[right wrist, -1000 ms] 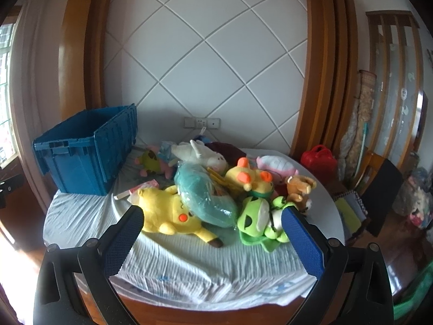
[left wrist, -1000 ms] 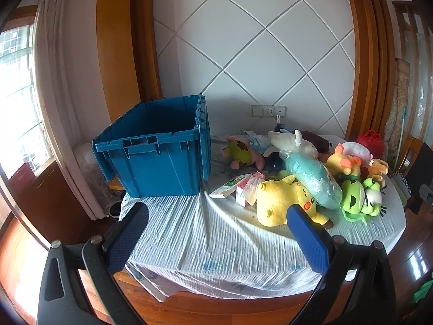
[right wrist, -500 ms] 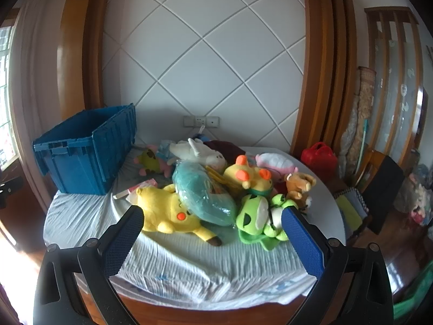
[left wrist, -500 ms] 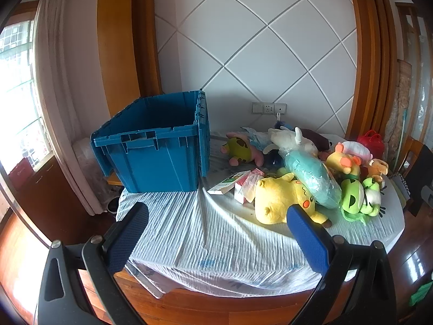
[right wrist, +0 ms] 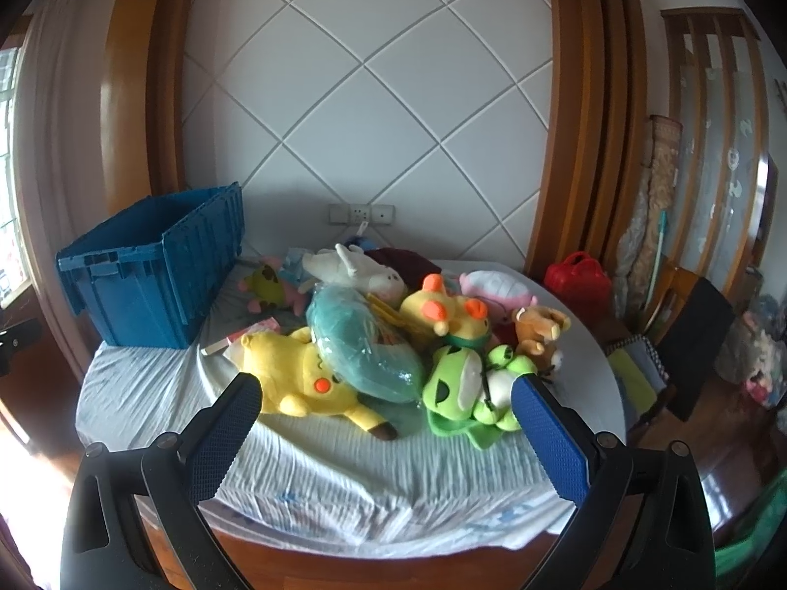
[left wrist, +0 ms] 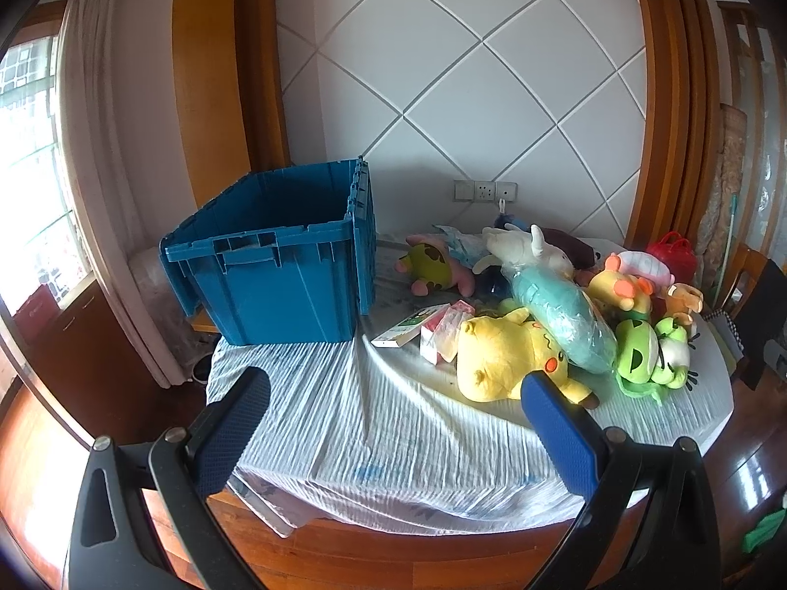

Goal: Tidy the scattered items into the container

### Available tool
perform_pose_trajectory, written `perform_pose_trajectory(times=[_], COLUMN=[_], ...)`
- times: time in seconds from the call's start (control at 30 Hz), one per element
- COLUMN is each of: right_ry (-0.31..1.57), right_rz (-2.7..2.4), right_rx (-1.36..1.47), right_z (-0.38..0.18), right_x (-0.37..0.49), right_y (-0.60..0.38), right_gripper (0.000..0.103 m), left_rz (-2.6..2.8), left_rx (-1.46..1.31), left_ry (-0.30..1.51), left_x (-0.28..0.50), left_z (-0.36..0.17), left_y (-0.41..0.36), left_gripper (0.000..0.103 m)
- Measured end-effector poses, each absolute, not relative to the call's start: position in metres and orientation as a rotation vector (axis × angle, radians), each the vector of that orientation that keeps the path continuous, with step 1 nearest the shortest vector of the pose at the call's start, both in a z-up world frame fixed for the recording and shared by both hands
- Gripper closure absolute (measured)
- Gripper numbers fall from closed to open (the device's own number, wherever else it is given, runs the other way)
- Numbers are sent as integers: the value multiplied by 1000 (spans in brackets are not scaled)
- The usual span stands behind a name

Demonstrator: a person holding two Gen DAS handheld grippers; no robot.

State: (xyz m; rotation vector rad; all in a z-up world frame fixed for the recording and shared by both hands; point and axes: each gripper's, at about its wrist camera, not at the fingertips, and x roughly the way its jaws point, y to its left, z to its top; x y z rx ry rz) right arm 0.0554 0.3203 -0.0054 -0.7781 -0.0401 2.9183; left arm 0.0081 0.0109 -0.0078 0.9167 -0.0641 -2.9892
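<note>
- Both grippers, the left gripper (left wrist: 393, 386) and right gripper (right wrist: 383, 388), hang spread wide, holding nothing.
- Yellow Pikachu plush (right wrist: 300, 373) lies nearest, beside the blue crate (left wrist: 280, 265).

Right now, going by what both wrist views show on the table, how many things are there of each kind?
Blue crate: 1
Plush toys: 10 in view; the pile overlaps, so more may be hidden
Small boxes: 2
Total: 13
</note>
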Motion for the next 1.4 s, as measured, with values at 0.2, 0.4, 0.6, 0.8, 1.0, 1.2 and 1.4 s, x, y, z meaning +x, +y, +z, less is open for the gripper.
perform_pose_trajectory(times=[0.2,0.4,0.6,0.8,1.0,1.2,1.4], right_ry=[-62,-27,-45,-48,-9,46,54], right_rz=[2929,2955,2944,2926,2917,2868,2804], right_rx=[-780,-796,-812,-827,-856,-907,-924], right_z=[-7,-7,-9,-11,-16,-28,-39], right_x=[56,55,53,50,48,41,31], right_y=[315,320,322,331,349,382,418], right_gripper=[0,0,0,0,0,0,0], left_rz=[-2984,-2990,-2994,-2992,-2987,-2981,-2985], left_rx=[927,941,944,963,989,1032,1080], left_ry=[-57,-49,-46,-45,-44,-47,-81], left_x=[7,4,1,-5,-12,-27,-46], left_z=[-10,-14,-15,-19,-25,-33,-42], left_y=[10,11,13,18,24,39,71], left_gripper=[0,0,0,0,0,0,0])
